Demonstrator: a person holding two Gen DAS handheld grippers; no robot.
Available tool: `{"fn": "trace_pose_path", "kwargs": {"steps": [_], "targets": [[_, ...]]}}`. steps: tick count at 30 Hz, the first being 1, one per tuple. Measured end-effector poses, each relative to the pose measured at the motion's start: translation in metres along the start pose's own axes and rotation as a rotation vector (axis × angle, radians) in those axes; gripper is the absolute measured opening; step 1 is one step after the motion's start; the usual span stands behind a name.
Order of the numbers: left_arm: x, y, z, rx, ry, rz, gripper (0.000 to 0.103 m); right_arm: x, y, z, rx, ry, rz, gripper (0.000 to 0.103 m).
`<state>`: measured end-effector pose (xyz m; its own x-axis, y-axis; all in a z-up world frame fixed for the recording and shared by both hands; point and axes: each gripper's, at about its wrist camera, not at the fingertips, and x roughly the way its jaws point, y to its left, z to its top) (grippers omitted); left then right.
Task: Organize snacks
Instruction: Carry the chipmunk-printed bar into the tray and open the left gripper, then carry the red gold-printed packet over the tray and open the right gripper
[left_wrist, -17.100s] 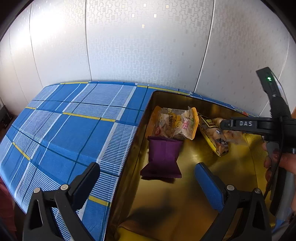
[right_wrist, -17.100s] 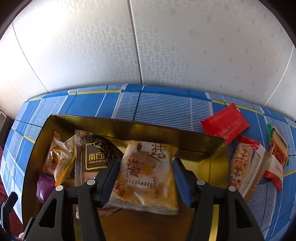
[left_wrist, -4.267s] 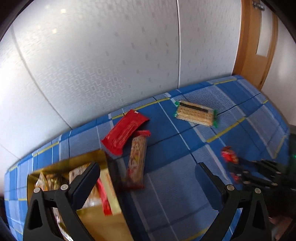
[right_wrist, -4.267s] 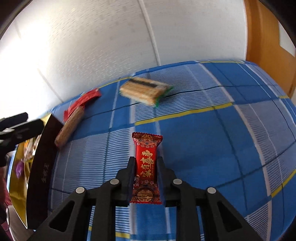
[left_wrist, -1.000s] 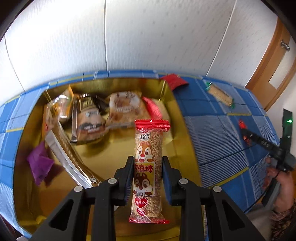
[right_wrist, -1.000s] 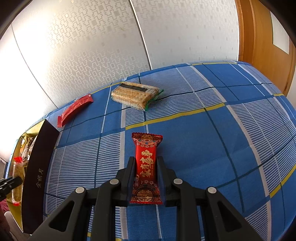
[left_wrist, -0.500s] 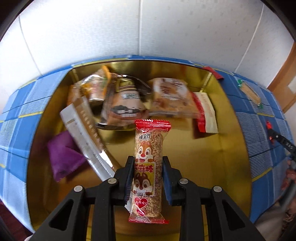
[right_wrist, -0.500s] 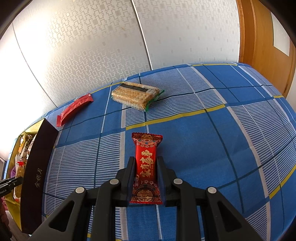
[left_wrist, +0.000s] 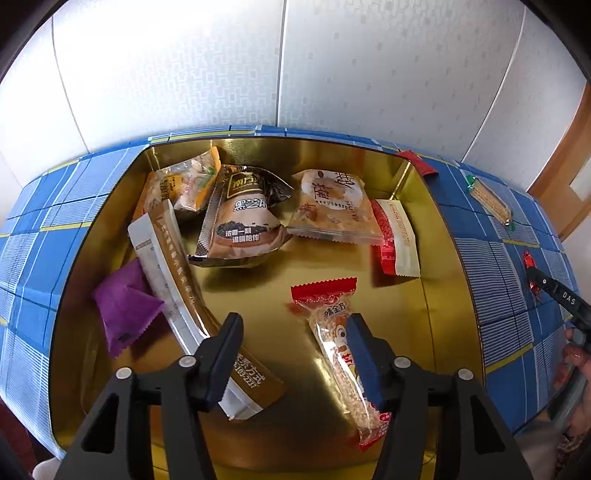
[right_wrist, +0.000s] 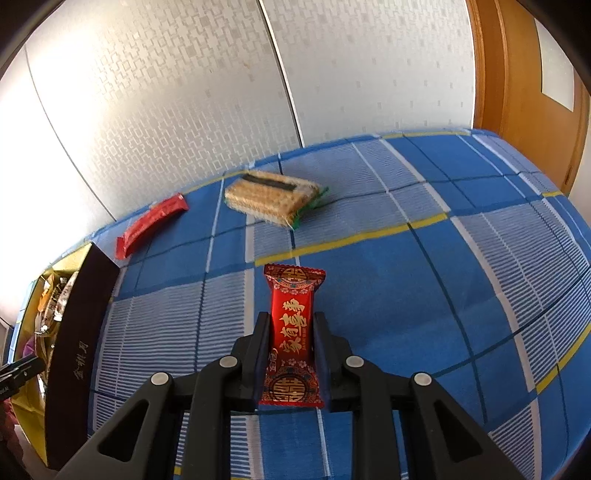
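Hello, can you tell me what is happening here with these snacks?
A person is sorting wrapped snacks into a gold-coloured tin box on a blue checked tablecloth, with a gripper in each hand. The left gripper has just been opening; the long clear sesame bar with red ends lies in the box, no longer gripped. The right gripper is shut on a small red candy packet with gold writing. A flat red packet and a biscuit pack wait outside.

The squirrel bar (left_wrist: 334, 334) lies in the box (left_wrist: 436, 236), right of the long sachet (left_wrist: 177, 280).
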<state>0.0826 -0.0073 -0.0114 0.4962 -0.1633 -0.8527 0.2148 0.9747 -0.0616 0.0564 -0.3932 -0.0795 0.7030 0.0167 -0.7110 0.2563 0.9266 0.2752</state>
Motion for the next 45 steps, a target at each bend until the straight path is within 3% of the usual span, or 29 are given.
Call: {"fn": "trace_pose_path", "kwargs": {"steps": [7,17,28,39,45], "targets": [[-0.016,-0.006,-0.01,0.046,-0.068,0.035,0.071,-0.017,0.02,0.0,-0.025,-0.055,0.072,0.022],[-0.024,-0.001,-0.017,0.024,-0.099,0.041,0.084,-0.032,0.075,-0.015,-0.124,-0.09,0.224,0.022],[-0.029,0.016,-0.023,-0.022,-0.109,0.071,0.086,-0.051,0.154,-0.041,-0.275,-0.116,0.406,0.022],[-0.036,0.029,-0.03,-0.031,-0.13,0.083,0.088,-0.036,0.216,-0.049,-0.4,-0.042,0.393,0.022],[-0.037,0.035,-0.033,-0.048,-0.127,0.071,0.088,-0.018,0.231,-0.052,-0.429,-0.014,0.355,0.023]]}}
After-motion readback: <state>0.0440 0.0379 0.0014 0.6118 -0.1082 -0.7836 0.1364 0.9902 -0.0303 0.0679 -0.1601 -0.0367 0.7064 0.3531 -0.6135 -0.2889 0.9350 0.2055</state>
